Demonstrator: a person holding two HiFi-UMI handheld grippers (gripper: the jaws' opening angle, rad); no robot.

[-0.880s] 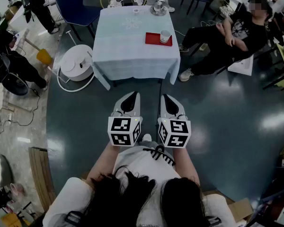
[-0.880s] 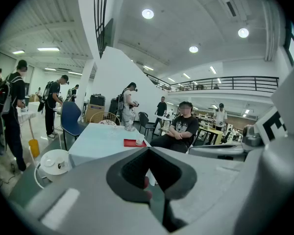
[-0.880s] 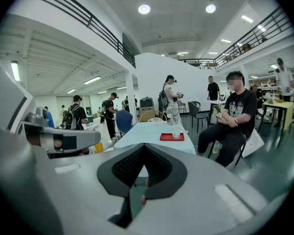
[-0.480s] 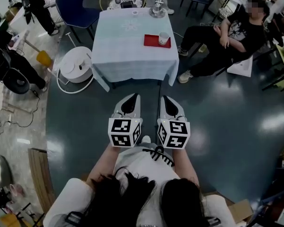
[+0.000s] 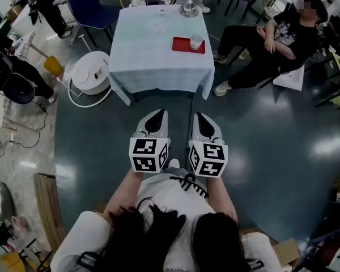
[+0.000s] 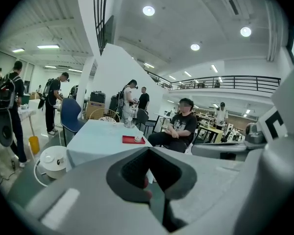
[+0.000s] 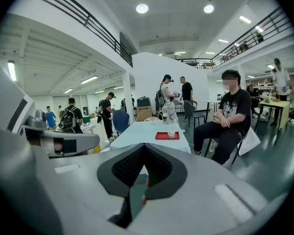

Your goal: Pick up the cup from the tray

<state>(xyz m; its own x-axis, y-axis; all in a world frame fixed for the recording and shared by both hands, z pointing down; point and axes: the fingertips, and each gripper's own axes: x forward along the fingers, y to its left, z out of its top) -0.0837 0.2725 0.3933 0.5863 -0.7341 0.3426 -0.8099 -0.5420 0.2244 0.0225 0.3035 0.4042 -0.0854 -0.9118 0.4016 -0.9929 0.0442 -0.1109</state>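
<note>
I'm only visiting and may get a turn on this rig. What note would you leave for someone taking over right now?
Left claw: shut, empty, held in front of the body, well short of the table.
Right claw: shut and empty, beside the left one.
Cup: upright on the red tray, on the table's right side.
Done: nothing yet; the cup is untouched.
Left: walk up, open a claw, close it on the cup, lift it off the tray. Mind the seated person right of the table.

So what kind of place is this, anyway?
Probably a big open work hall or lab, not a home: an upper balcony with railing, a clothed table on a bare floor, and people with backpacks standing about.
</note>
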